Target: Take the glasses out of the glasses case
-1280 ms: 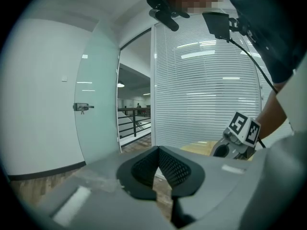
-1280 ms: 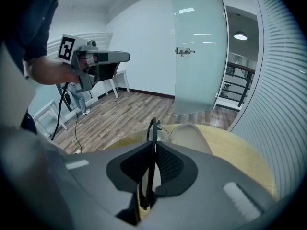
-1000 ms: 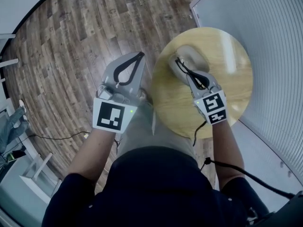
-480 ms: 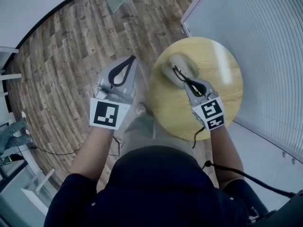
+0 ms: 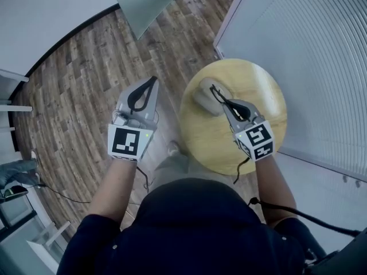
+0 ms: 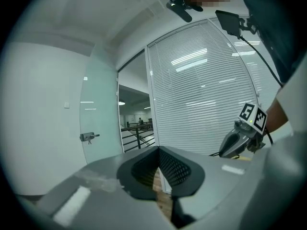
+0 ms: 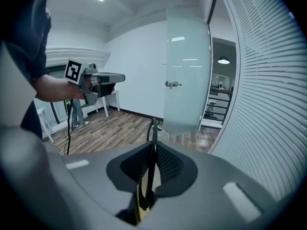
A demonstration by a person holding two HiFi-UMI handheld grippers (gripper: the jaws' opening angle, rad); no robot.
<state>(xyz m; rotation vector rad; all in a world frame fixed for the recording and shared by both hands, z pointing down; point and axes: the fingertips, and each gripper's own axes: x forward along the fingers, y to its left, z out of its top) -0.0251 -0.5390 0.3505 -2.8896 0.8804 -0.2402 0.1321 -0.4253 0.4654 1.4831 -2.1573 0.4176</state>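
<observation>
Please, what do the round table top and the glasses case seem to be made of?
Round table top: probably light wood or veneer, smooth, slightly glossy; faint grain and a pale reflection show. Glasses case: grey and matte, perhaps fabric or imitation leather; it shows no shine and has rounded edges.

Round wooden table (image 5: 206, 145), wood-plank floor (image 5: 74, 85), white slatted blinds (image 5: 321, 50), frosted glass door (image 7: 187, 66) with handle
</observation>
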